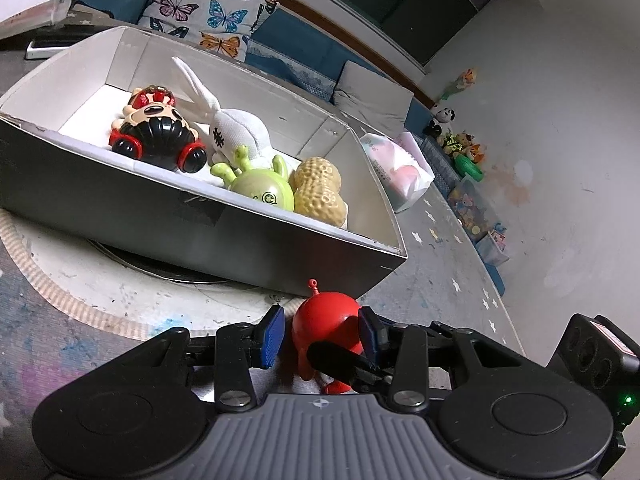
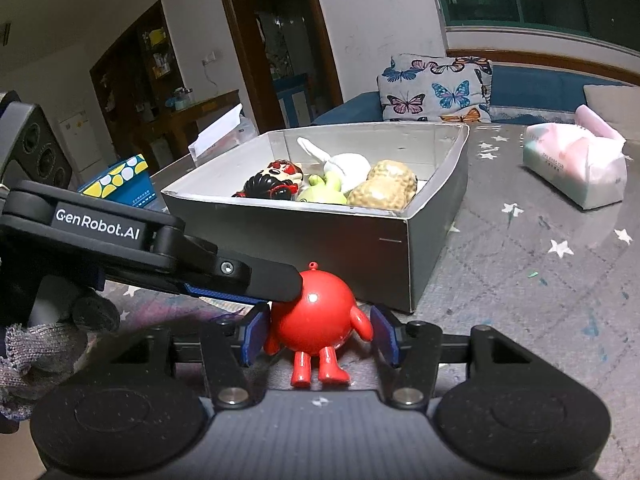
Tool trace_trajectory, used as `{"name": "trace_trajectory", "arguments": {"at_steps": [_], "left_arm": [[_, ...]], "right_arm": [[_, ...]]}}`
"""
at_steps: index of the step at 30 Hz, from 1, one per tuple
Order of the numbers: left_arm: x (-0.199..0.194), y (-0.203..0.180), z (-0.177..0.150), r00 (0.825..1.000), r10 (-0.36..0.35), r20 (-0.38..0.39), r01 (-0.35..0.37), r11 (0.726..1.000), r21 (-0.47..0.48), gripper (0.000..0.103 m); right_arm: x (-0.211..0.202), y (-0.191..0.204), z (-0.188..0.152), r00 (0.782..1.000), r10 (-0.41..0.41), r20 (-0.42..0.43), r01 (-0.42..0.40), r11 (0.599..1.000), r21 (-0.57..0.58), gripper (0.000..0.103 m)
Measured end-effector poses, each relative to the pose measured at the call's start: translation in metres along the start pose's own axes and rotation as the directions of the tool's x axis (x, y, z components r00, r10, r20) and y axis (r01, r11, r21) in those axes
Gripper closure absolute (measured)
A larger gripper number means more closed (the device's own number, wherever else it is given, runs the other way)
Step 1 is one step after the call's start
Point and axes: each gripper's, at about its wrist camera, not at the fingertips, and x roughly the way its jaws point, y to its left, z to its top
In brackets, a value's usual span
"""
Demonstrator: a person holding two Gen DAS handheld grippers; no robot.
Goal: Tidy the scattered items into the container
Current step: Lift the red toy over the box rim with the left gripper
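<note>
A round red toy figure (image 1: 326,320) (image 2: 316,312) with small arms and legs lies on the table just in front of the grey open box (image 1: 224,236) (image 2: 320,236). My left gripper (image 1: 322,332) is open, its blue pads on either side of the toy with small gaps. My right gripper (image 2: 318,332) is open around the same toy from another side. The left gripper's finger (image 2: 256,276) crosses the right wrist view and touches the toy's top. The box holds a black-haired doll (image 1: 154,132), a white plush (image 1: 236,128), a green toy (image 1: 262,188) and a peanut (image 1: 320,192).
A tissue pack (image 2: 576,168) (image 1: 396,168) lies on the table right of the box. A blue and yellow patterned box (image 2: 120,180) stands left of it. A butterfly pillow (image 2: 436,88) sits on the blue sofa behind. Toys line the wall (image 1: 464,148).
</note>
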Motion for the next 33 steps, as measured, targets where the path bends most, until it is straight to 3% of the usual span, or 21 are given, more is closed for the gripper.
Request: {"name": "trace_trajectory", "arguments": {"at_steps": [11,33], "left_arm": [[0.004,0.0,-0.002,0.999,-0.026,-0.021,0.026,1.0,0.005,0.063],[-0.019,-0.002,-0.019,0.999,-0.028,0.023,0.028,0.999,0.026,0.064]], "right_arm": [[-0.001,0.001,-0.002,1.0,0.007,-0.007,-0.007,1.0,0.008,0.048],[-0.012,0.014,-0.01,0.999,0.034,-0.002,-0.034,0.999,0.007,0.05]]}}
